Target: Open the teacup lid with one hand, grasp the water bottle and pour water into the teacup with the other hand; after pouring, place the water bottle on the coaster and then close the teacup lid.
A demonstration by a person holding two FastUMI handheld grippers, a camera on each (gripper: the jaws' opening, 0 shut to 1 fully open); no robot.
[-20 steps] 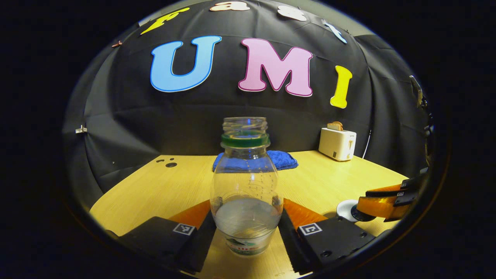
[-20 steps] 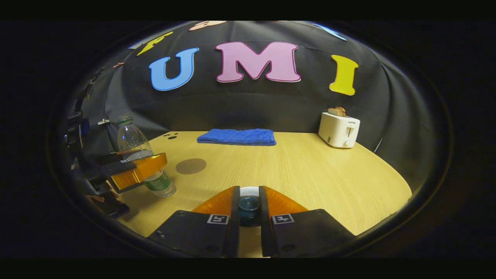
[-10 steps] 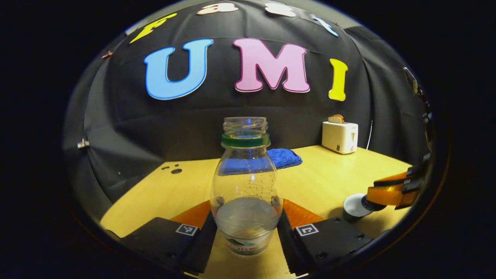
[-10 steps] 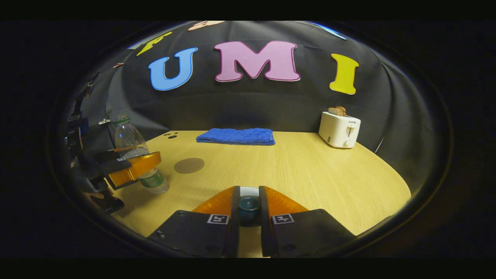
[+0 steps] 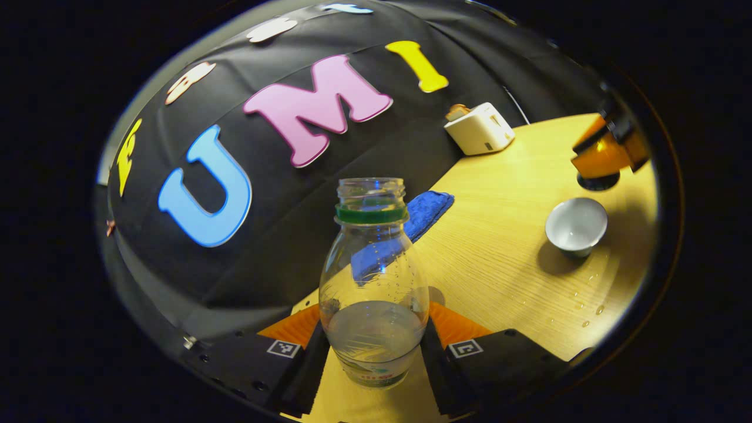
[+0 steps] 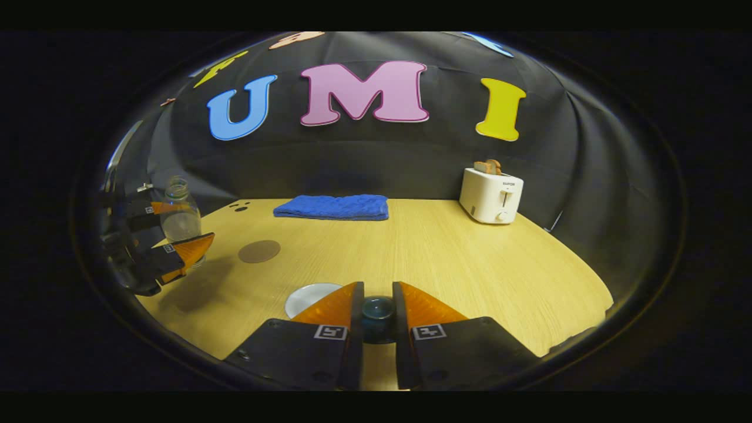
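A clear capless water bottle [image 5: 373, 276] with a green neck ring, roughly a third full, stands between the fingers of my left gripper [image 5: 374, 317], which is shut on it and rolled to one side. The white teacup [image 5: 576, 226] sits uncovered on the wooden table [image 5: 499, 247]. Beyond it my right gripper [image 5: 608, 154] holds the dark lid [image 5: 598, 181] above the table. In the right gripper view my right gripper [image 6: 378, 291] is shut on the lid's knob [image 6: 378, 311], the teacup [image 6: 310, 297] lies just left of its fingers, and the left gripper [image 6: 179, 229] carries the bottle [image 6: 178, 214] at far left.
A round brown coaster [image 6: 259, 251] lies on the table between the bottle and the cup. A folded blue towel [image 6: 332, 207] rests at the back, a white toaster [image 6: 491, 195] at the back right. Water drops [image 5: 581, 305] dot the table near the cup.
My right gripper has lifted the lid off the teacup and moved it aside, leaving the cup uncovered. My left gripper has raised the bottle and rolled it sideways toward the cup.
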